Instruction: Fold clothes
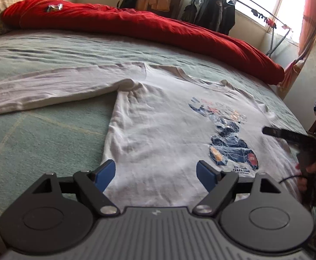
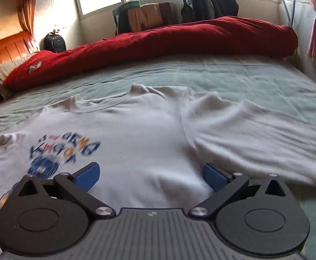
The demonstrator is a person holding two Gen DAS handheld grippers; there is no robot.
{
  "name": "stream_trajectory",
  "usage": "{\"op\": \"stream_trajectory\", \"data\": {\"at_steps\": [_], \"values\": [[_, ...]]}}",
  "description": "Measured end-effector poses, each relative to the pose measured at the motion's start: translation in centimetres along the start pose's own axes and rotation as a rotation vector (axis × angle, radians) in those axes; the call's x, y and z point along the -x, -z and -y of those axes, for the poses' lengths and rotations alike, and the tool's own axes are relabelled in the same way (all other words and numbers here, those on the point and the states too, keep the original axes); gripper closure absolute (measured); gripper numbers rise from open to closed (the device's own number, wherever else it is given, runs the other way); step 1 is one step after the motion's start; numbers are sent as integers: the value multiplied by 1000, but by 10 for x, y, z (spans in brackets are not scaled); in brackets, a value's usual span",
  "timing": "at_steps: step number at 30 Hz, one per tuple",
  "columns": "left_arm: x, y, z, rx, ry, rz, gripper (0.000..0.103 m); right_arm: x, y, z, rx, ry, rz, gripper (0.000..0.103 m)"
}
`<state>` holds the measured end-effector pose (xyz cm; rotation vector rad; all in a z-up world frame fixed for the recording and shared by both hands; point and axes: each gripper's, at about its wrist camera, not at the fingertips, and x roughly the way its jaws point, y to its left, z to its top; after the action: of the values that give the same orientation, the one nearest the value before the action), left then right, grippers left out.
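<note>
A white long-sleeved T-shirt [image 1: 162,130] is spread on the green bedspread [image 1: 38,134]; its blue print is illegible. Left gripper [image 1: 156,174] and right gripper [image 2: 151,176] are held wide open, empty.

White shirt [image 1: 158,130]: soft matt cloth, creased.

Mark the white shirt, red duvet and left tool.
white shirt [image 1: 158,134]: left wrist view, chest fabric.
red duvet [image 1: 136,26]: left wrist view, middle of roll.
left tool [image 1: 156,173]: left wrist view, between open fingertips.
</note>
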<state>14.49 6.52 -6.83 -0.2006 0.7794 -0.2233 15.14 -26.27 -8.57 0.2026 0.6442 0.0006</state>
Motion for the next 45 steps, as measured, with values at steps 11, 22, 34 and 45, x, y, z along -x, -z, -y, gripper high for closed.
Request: {"op": "stream_trajectory", "data": {"at_steps": [11,22,34,45], "values": [[-12,4,1,-14,55,-12,21,44,-6,-32,-3,-54,23,0],[11,19,2,-29,92,-31,19,60,34,-40,-18,-15,-152,0],[13,46,21,-68,167,-89,17,93,76,-59,-44,-94,-120,0],[26,43,11,-93,179,-104,16,95,81,-62,-35,-67,-118,0]]}}
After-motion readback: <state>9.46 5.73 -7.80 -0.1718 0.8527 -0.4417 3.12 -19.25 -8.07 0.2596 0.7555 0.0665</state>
